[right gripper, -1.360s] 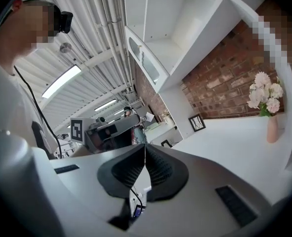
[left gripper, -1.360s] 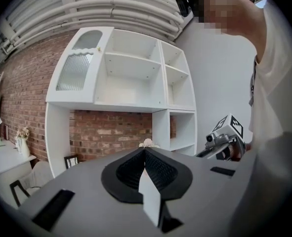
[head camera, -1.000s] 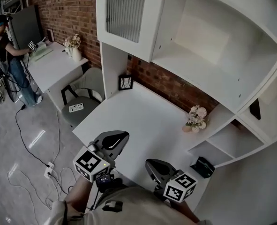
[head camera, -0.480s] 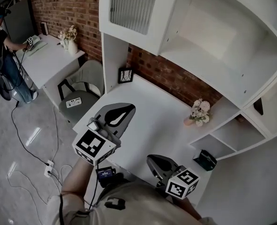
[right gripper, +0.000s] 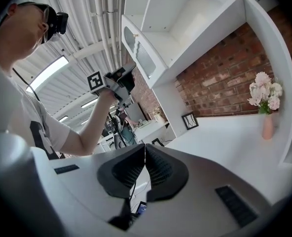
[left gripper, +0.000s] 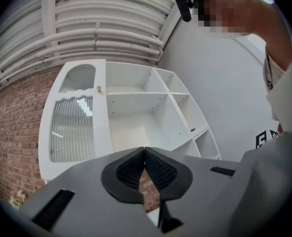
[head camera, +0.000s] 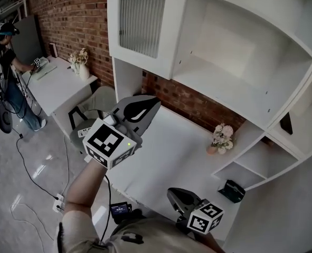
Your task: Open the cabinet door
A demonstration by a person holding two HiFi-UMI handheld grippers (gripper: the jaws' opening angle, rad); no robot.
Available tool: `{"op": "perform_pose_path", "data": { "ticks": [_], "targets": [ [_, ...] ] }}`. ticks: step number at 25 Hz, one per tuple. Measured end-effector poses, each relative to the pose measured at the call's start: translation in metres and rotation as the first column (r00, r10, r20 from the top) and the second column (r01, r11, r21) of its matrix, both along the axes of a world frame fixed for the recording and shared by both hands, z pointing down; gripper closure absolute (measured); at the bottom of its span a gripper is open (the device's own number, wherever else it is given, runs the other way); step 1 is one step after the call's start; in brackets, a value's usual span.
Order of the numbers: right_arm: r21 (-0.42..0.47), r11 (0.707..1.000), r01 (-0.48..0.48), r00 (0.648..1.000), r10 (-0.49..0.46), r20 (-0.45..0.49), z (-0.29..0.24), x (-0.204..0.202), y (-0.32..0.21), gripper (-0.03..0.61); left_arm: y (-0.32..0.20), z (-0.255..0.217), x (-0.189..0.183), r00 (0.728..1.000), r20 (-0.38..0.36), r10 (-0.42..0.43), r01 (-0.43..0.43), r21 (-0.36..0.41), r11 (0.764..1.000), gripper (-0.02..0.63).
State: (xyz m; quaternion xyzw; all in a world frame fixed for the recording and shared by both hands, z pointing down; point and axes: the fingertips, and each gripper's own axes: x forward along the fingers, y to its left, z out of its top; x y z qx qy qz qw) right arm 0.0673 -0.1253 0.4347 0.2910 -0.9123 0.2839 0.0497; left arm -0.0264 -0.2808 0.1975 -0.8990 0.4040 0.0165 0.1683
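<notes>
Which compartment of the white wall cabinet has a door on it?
The upper-left one, covered by the closed white-framed ribbed-glass door. The open shelves to its right and below have no door at all.

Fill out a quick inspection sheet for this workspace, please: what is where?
Surface: white desk, mostly bare.
Job's things: cabinet door with ribbed glass, looks shut; its knob untouched.
Clutter: vase of flowers, picture frame, black item on a low shelf.
Grippers: left hand-held gripper held up before the cabinet, jaws together, empty; right hand-held gripper low by the desk edge, jaws together, empty.
Cables: loose cables and a power strip on the floor.
Surroundings: brick wall, chair, second desk with another person.
</notes>
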Motion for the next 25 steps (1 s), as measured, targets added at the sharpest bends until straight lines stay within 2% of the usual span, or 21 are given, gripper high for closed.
{"op": "perform_pose_path", "data": {
  "ticks": [3, 7, 15, 22, 25],
  "targets": [
    [0.006, 1.0, -0.007, 1.0, 0.007, 0.015, -0.001, 0.007, -0.003, 0.554, -0.017, -0.034, 0.002, 1.0, -0.001, -0.024, 0.024, 0.076, 0.997, 0.597],
    [0.016, 1.0, 0.003, 1.0, -0.004, 0.021, -0.001, 0.011, -0.003, 0.554, -0.049, -0.077, -0.008, 0.994, 0.003, -0.109, 0.107, 0.173, 0.979, 0.597],
    [0.014, 1.0, 0.014, 1.0, -0.014, 0.0, 0.002, 0.018, -0.013, 0.554, -0.093, -0.151, -0.034, 0.981, -0.09, -0.173, 0.19, 0.242, 0.951, 0.595],
    [0.039, 0.999, 0.022, 0.999, -0.02, -0.041, -0.004, 0.017, -0.021, 0.554, -0.111, -0.188, -0.024, 0.98, -0.079, -0.182, 0.197, 0.292, 0.936, 0.595],
    [0.03, 0.999, 0.023, 0.999, -0.021, -0.047, -0.003, 0.016, -0.024, 0.554, -0.122, -0.201, -0.017, 0.982, -0.088, -0.17, 0.188, 0.288, 0.939, 0.595]
  ]
}}
